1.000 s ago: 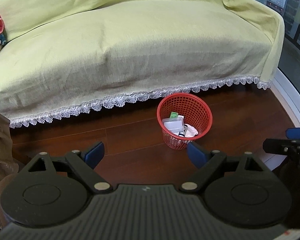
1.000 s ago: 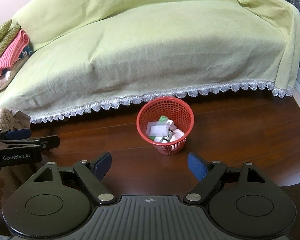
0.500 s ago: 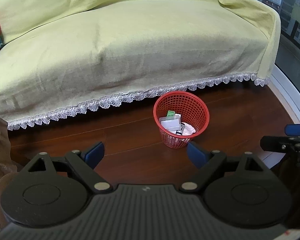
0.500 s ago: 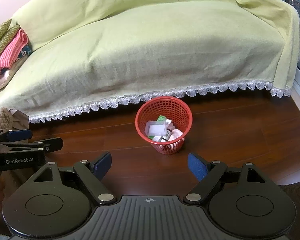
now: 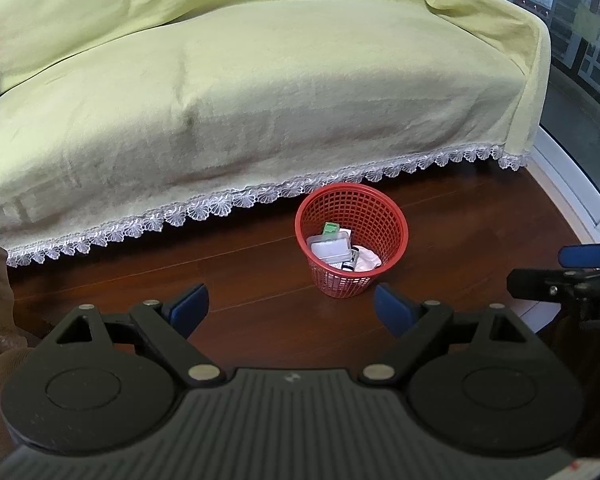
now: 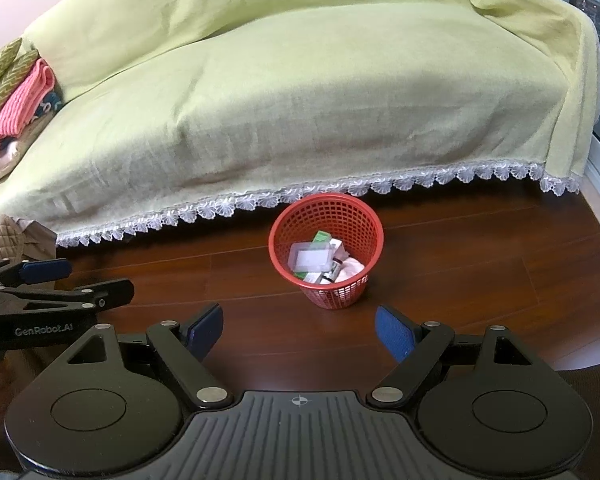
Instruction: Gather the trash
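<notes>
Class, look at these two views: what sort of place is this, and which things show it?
Most likely a home living room: a sofa under a green lace-edged cover, a dark wooden floor, and a small red wastebasket holding trash in front of the sofa.
</notes>
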